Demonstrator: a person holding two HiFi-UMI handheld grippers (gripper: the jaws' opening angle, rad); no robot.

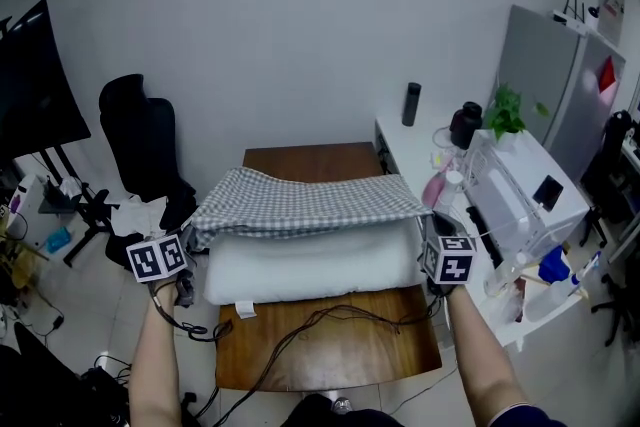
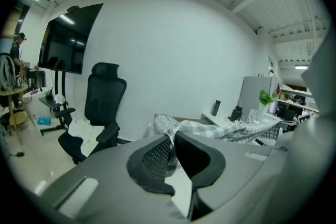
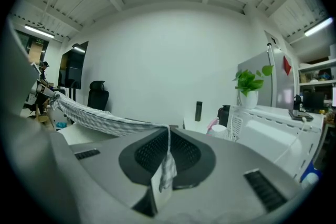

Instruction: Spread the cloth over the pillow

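The grey-checked cloth (image 1: 305, 200) lies across the top of the white pillow (image 1: 310, 267), covering its upper side, while the pillow's near face shows bare below the cloth's front edge. I hold that front edge at both ends. My left hand-held gripper (image 1: 190, 240) has its jaws pinched together on the cloth's near left corner; in the left gripper view the fabric (image 2: 226, 131) runs out from between the closed pads (image 2: 157, 157) toward the right. My right hand-held gripper (image 1: 428, 220) is likewise clamped tight on the near right corner, and in the right gripper view a small tail of cloth (image 3: 94, 118) hangs down between the jaws while the rest stretches away to the left. The pillow rests across the middle of the brown wooden surface (image 1: 330, 360), with dark cables (image 1: 320, 320) trailing over the bare near part. To the left of the surface stands a black office chair (image 1: 140, 140); to the right, a white surface (image 1: 400, 140) carries a dark bottle (image 1: 411, 103) and a green plant (image 1: 505, 110).
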